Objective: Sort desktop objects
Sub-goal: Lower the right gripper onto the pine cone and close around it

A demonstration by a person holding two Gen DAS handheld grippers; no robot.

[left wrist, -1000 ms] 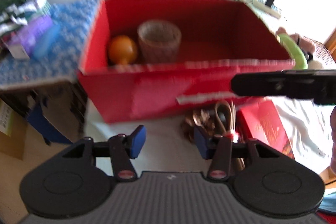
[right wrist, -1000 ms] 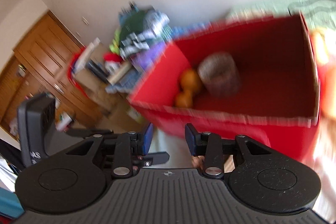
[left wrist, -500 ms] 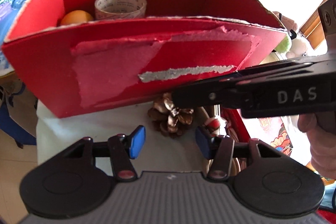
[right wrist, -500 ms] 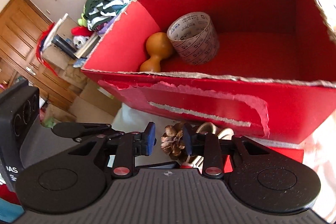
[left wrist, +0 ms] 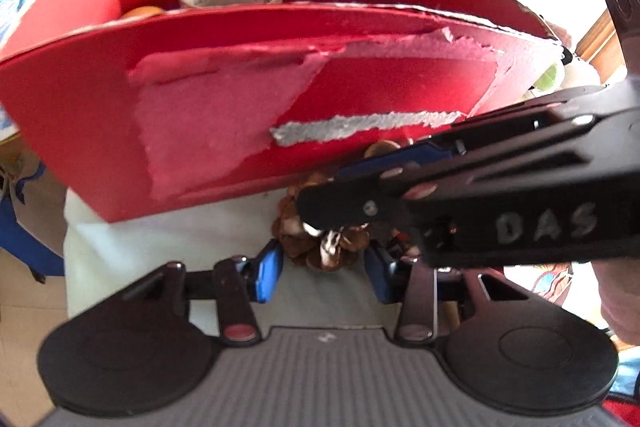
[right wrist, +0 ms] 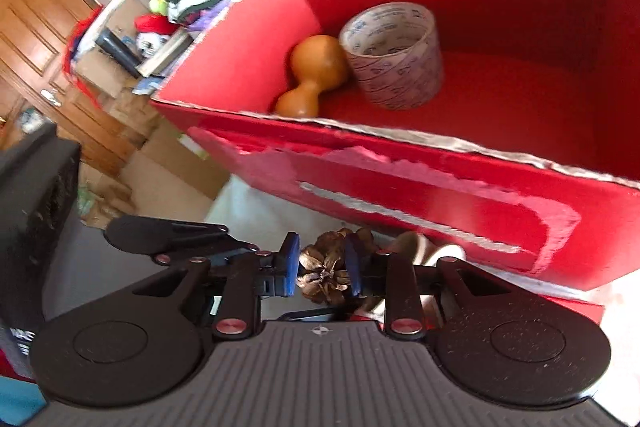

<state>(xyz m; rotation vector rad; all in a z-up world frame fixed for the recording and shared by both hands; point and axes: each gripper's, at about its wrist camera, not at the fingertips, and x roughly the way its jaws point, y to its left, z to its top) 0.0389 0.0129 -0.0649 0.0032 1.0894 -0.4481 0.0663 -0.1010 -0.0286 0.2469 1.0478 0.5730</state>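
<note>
Right gripper [right wrist: 322,269] has just been closing; your pads flank the pinecone [right wrist: 324,273].
Brown, scaly cone at 6 o'clock from the box [right wrist: 400,195]; contact unclear.

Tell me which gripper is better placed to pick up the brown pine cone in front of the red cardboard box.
Right. The right gripper has its blue pads on both sides of the brown pine cone, closing. The left gripper stands behind it, wider.

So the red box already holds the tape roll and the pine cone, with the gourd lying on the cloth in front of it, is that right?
Not quite: the two are swapped. The right wrist view shows the gourd beside the tape roll inside the red box, while the pine cone lies in front.
</note>
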